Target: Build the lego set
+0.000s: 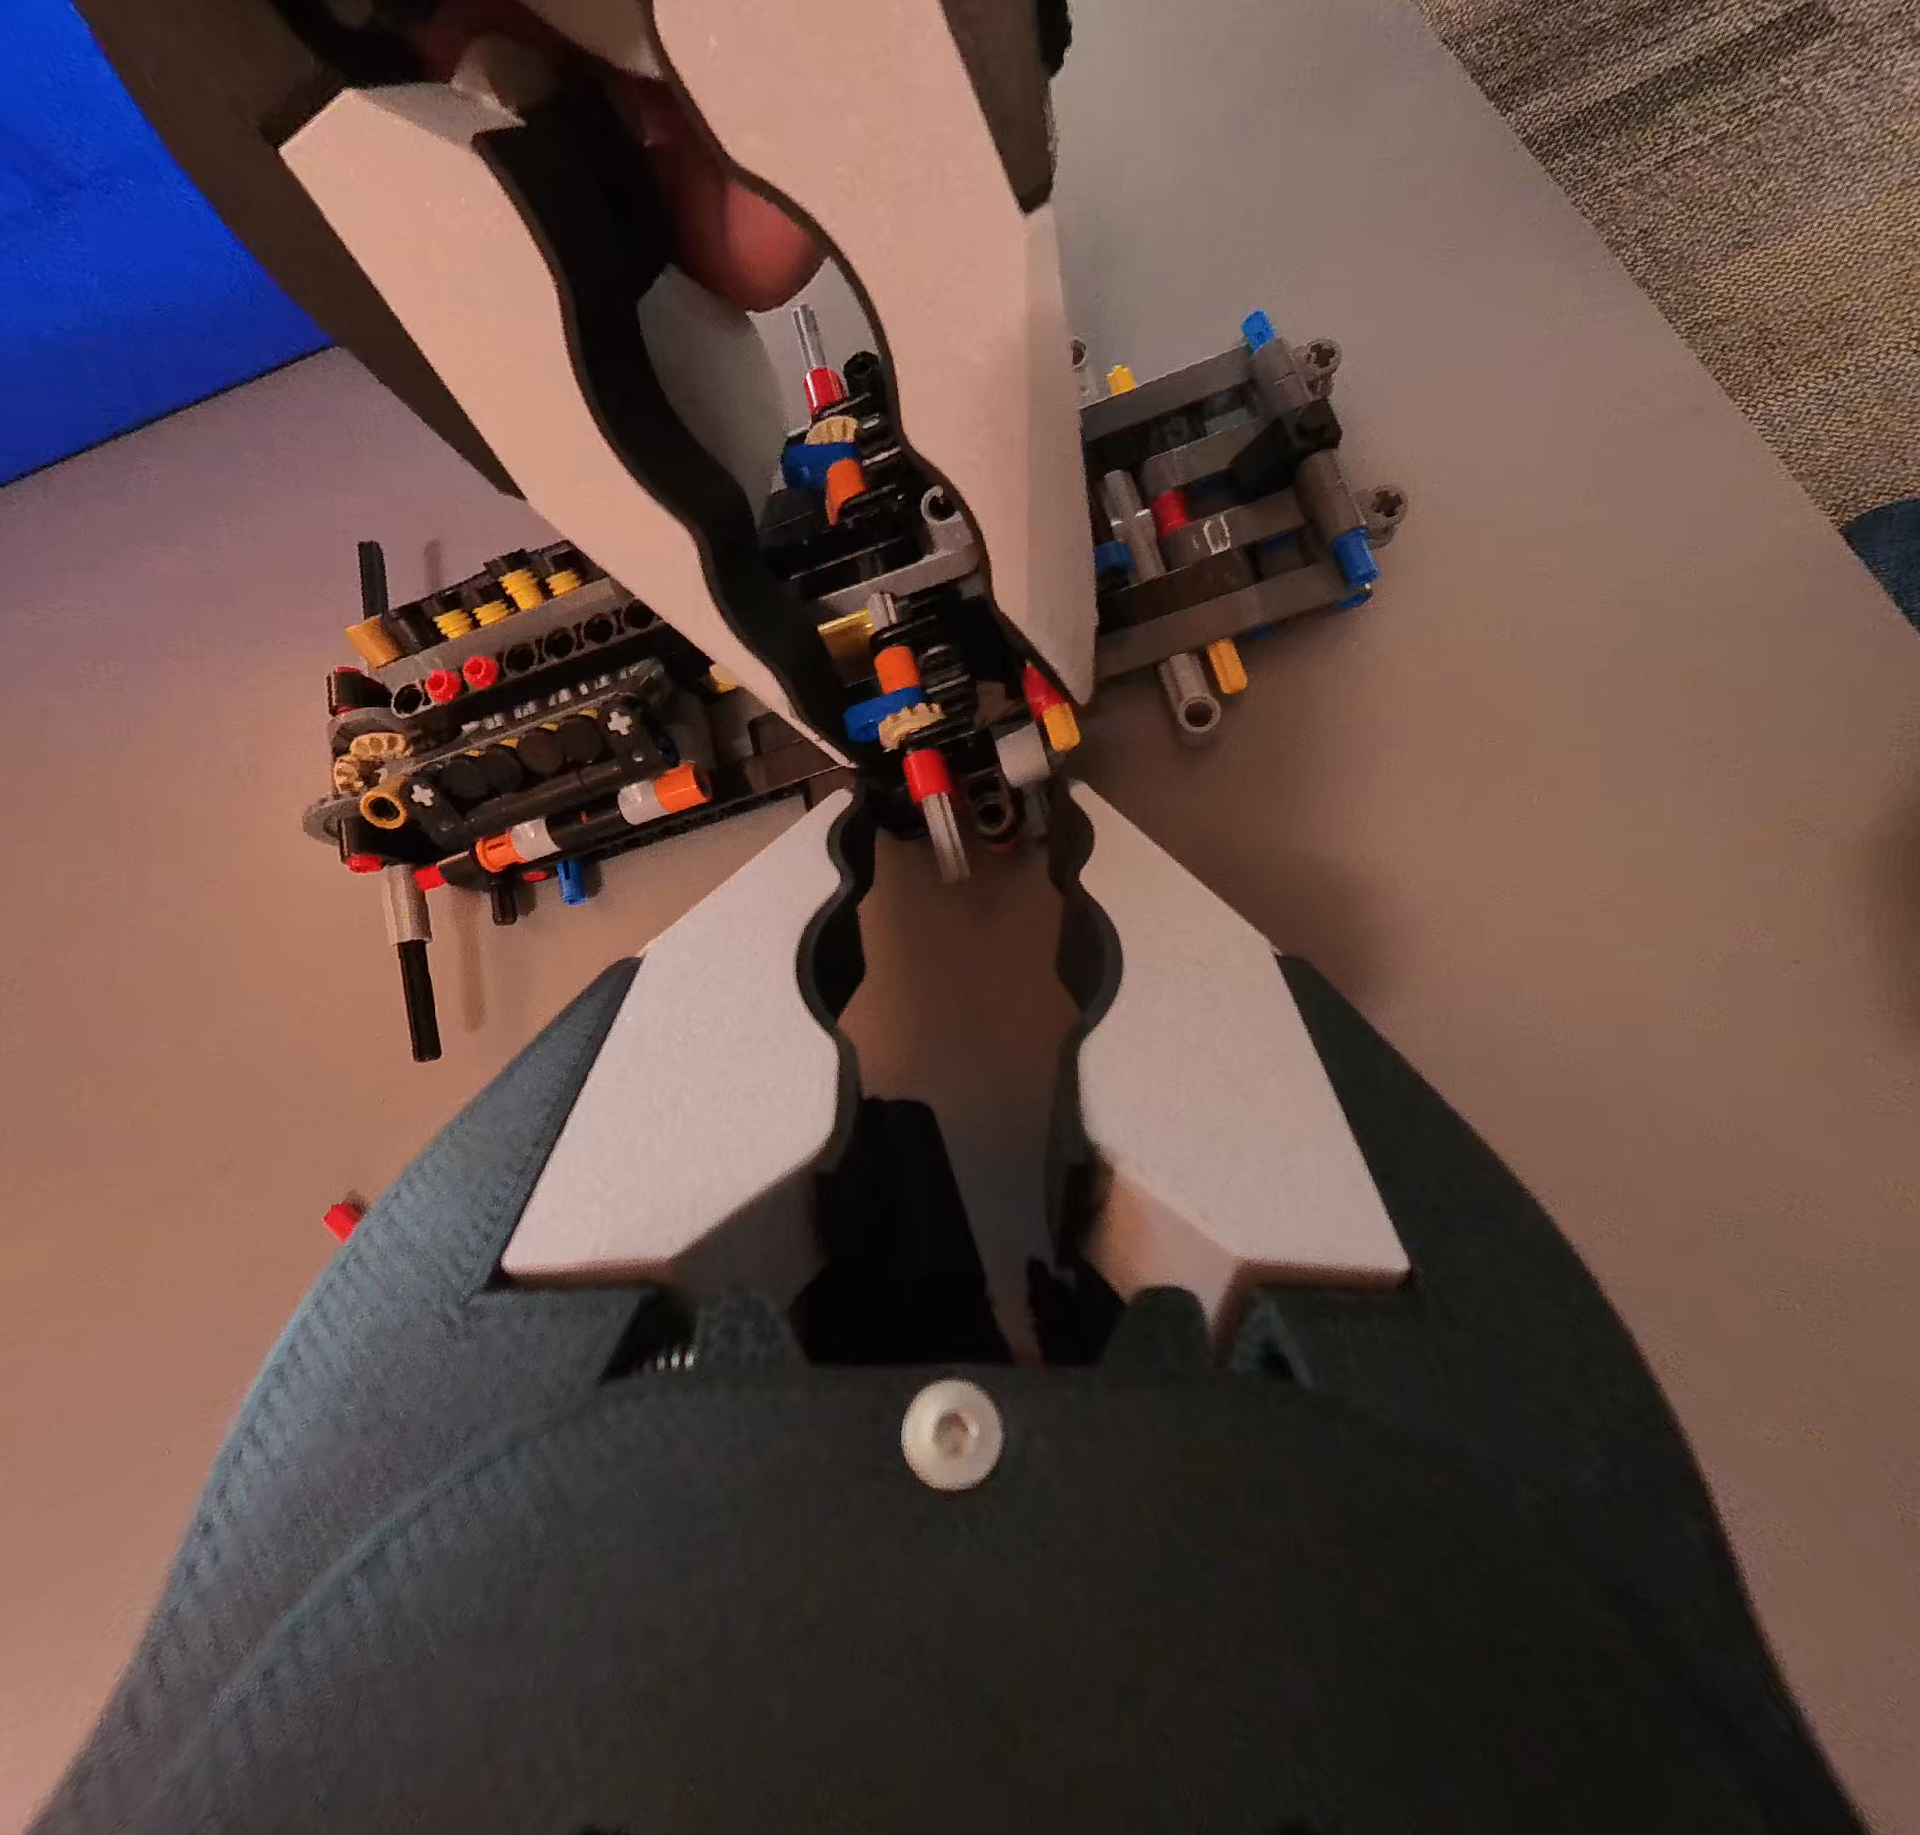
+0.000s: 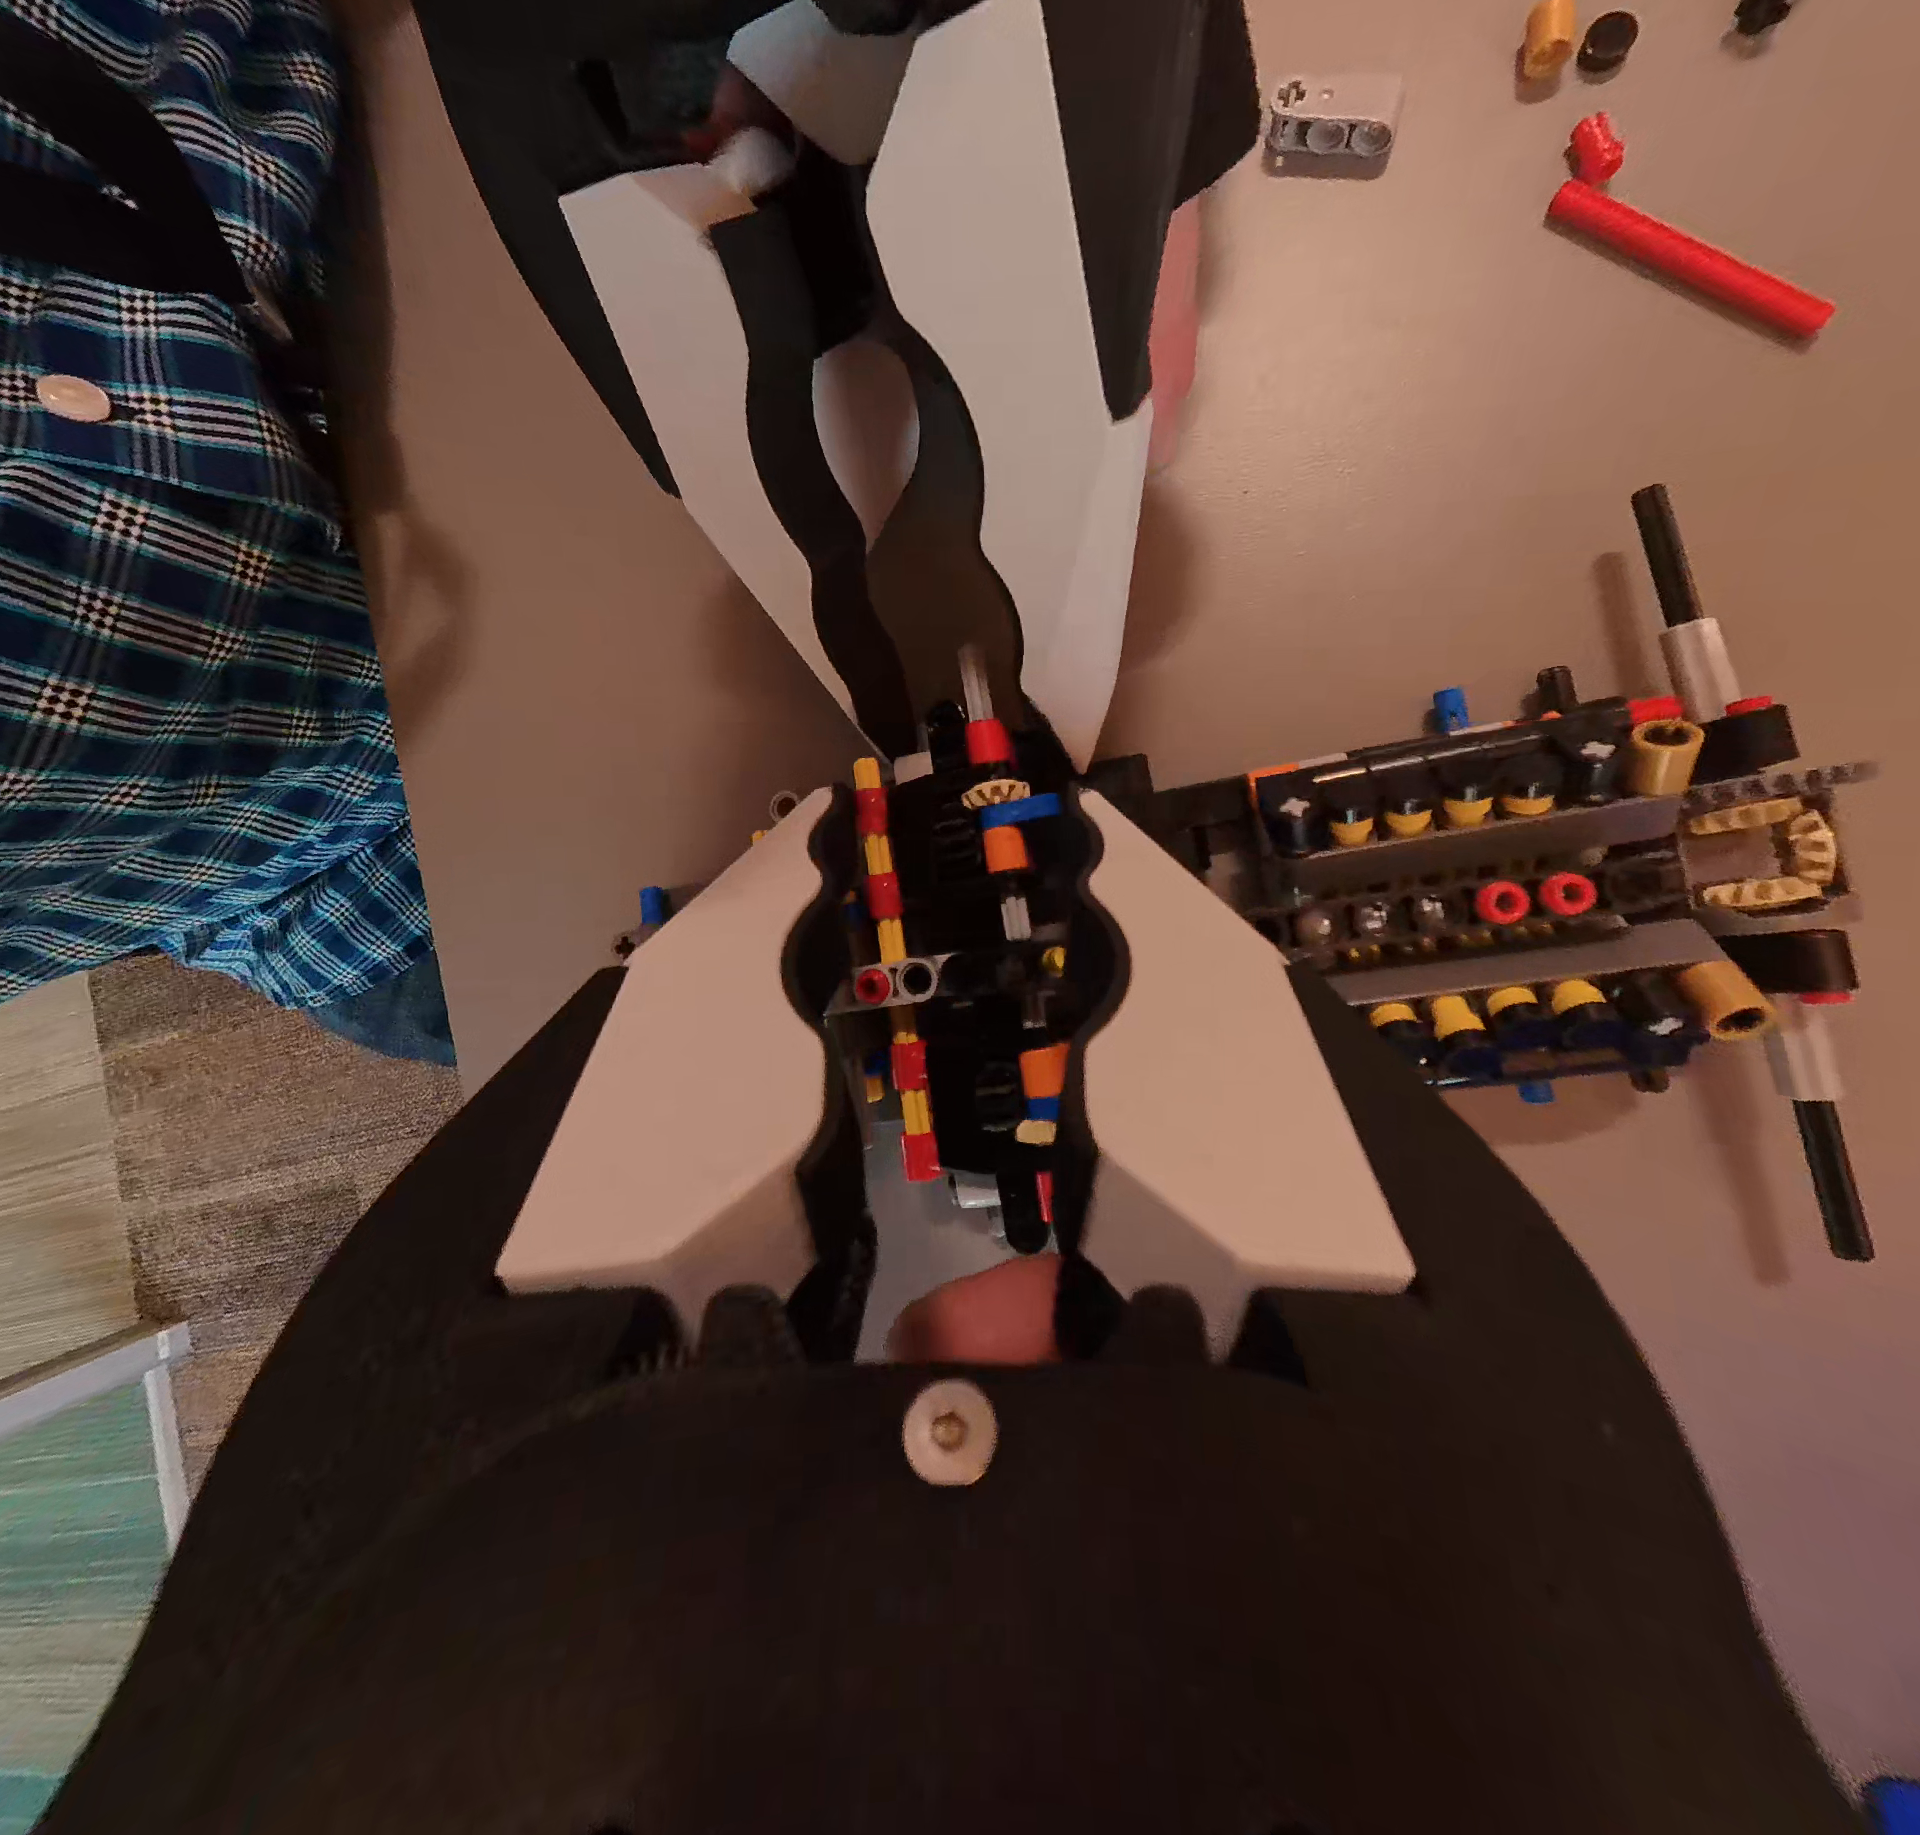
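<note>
Closest to you in the left wrist view, your left gripper (image 1: pixel 961 803) has its white fingers set narrowly apart, tips just at the near end of the lego build (image 1: pixel 914 663); you cannot tell from here whether they bite it. Facing you from the far side, the right gripper (image 1: pixel 961 736) straddles the same black middle block, its long fingers hiding much of it. A gear section (image 1: pixel 509 725) of the build spreads to the left, a grey frame section (image 1: pixel 1236 507) to the right, and a black axle (image 1: pixel 416 985) sticks out toward you at the left. One small red piece (image 1: pixel 341 1219) lies loose near your gripper body. You have bare table (image 1: pixel 1507 954) on the near right; its edge runs diagonally at the far right, carpet (image 1: pixel 1714 123) beyond.

From the right wrist view, your right gripper (image 2: pixel 958 798) is clamped around the middle block of the lego build (image 2: pixel 966 954), which fills the gap between its fingers. Your left gripper (image 2: pixel 982 736) comes in from the far side, tips meeting yours at the block's far end. Far right lie a red tube (image 2: pixel 1688 258), a grey connector (image 2: pixel 1335 118), a tan bush (image 2: pixel 1548 35) and a black cap (image 2: pixel 1608 40). A plaid shirt (image 2: pixel 177 538) crowds the left edge.
</note>
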Demonstrator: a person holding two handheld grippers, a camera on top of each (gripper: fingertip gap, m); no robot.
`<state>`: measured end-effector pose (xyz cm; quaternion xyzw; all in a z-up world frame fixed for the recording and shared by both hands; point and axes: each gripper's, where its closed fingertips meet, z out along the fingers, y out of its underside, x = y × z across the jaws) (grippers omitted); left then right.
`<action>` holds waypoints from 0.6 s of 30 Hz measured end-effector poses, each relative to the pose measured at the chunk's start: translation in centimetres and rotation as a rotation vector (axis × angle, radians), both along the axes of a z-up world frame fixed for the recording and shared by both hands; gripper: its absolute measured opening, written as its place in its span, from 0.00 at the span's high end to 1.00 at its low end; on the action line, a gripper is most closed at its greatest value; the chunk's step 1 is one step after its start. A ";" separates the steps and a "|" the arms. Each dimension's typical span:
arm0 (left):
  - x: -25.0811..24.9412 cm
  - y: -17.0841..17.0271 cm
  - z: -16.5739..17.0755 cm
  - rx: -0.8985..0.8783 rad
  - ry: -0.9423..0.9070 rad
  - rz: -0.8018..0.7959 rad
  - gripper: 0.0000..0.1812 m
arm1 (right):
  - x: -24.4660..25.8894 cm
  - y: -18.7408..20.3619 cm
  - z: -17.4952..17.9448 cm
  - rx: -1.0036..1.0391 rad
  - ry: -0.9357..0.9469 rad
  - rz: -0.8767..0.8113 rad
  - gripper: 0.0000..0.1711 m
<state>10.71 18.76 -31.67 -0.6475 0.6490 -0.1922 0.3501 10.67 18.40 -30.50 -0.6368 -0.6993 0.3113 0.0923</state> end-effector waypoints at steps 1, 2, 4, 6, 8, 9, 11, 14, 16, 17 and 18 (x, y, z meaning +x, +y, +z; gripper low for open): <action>0.0 0.0 0.0 0.002 0.001 0.000 0.82 | 0.0 0.0 0.0 0.005 0.005 0.001 0.79; 0.0 0.0 0.0 0.001 0.001 0.000 0.82 | 0.0 0.0 0.0 0.012 0.008 -0.001 0.79; 0.0 0.0 0.0 -0.002 0.001 0.001 0.82 | -0.1 0.0 0.0 0.037 0.017 -0.006 0.79; 0.0 0.0 0.0 -0.002 0.001 0.002 0.82 | -0.1 0.1 0.1 0.061 0.030 -0.012 0.80; 0.0 0.0 0.0 -0.003 0.000 0.002 0.82 | -0.1 0.1 0.1 0.082 0.040 -0.015 0.80; 0.1 -0.1 0.0 -0.004 -0.001 -0.002 0.82 | -0.2 0.5 0.3 0.105 0.059 -0.035 0.80; 0.6 -1.0 0.0 -0.026 -0.004 -0.030 0.82 | -0.5 1.4 0.8 0.137 0.101 -0.066 1.00; 0.5 -0.9 0.0 -0.018 -0.003 -0.028 0.82 | -0.5 0.5 0.3 0.143 0.084 -0.049 1.00; 0.3 -0.3 0.0 0.002 0.002 -0.014 0.82 | -0.2 0.8 1.0 0.143 0.089 -0.063 1.00; 0.2 -0.1 0.0 0.001 0.002 -0.009 0.82 | 0.0 0.7 1.1 0.132 0.083 -0.065 0.98; 0.2 -0.1 0.0 -0.005 0.000 -0.009 0.82 | 0.3 0.5 1.0 0.114 0.068 -0.059 0.96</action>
